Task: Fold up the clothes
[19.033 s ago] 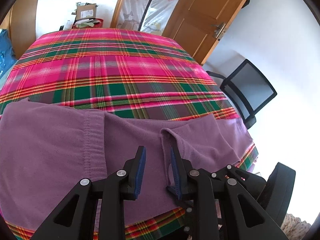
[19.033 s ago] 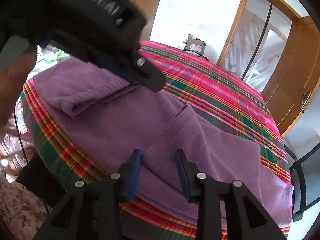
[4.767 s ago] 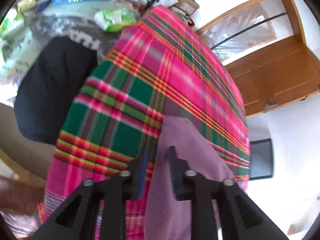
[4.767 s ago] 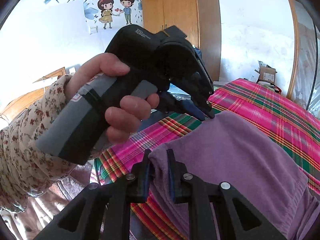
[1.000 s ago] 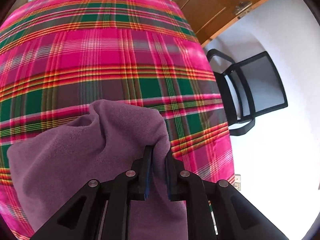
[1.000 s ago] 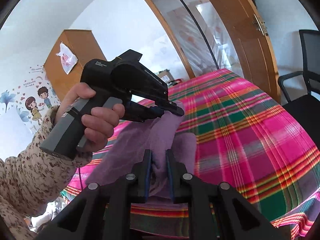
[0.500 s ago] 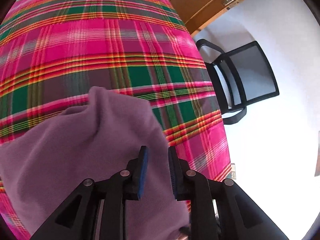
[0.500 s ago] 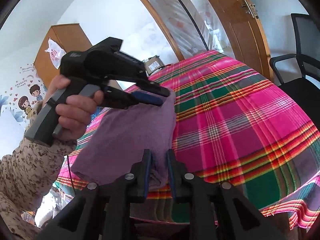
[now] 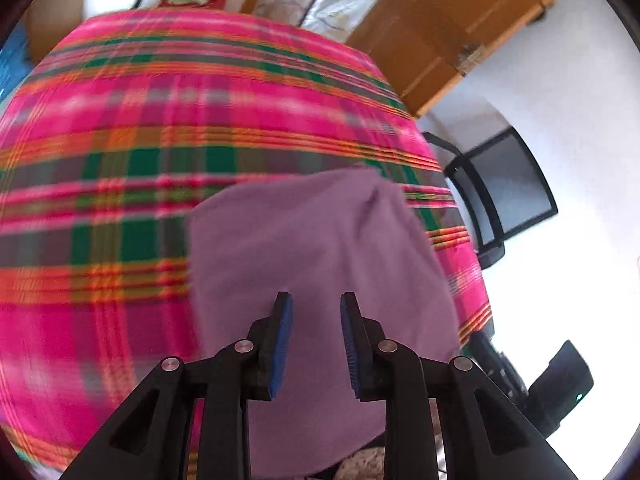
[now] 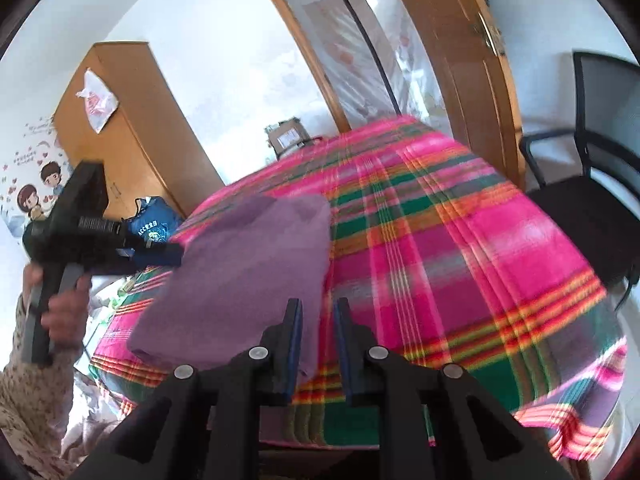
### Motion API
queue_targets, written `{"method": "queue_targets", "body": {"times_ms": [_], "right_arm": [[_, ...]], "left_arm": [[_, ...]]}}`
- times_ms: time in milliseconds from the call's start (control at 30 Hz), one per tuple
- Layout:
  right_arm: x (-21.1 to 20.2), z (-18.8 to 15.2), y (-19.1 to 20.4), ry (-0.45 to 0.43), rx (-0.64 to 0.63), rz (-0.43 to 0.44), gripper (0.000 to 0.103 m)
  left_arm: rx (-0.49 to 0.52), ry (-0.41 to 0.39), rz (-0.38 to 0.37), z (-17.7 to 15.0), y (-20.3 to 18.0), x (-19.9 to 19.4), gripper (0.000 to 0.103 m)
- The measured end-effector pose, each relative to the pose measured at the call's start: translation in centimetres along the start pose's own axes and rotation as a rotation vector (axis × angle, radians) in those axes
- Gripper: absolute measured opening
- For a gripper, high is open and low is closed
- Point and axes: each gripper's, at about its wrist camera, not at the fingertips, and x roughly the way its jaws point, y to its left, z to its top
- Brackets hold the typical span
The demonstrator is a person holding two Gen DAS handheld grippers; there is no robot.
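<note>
A plain purple garment (image 9: 320, 248) lies on a tabletop cloth (image 9: 120, 152) plaided in hot pink, green, orange and grey, beneath black tools with blue pads (image 9: 281, 344), near a floral sleeve (image 10: 24, 392) and black chair (image 10: 592, 200).

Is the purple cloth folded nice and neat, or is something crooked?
Mostly neat. The purple garment lies folded on the plaid tablecloth, but its near end hangs over the table edge, and one far corner puckers up. Both grippers have let go.
</note>
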Motion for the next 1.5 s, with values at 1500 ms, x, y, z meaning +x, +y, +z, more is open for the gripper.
{"method": "queue_targets", "body": {"times_ms": [1500], "right_arm": [[3.7,0.5,5.3,0.116,-0.227,-0.125,0.038]], "left_arm": [[0.338,-0.07,-0.146,7.2,3.8,1.7,0.031]]}}
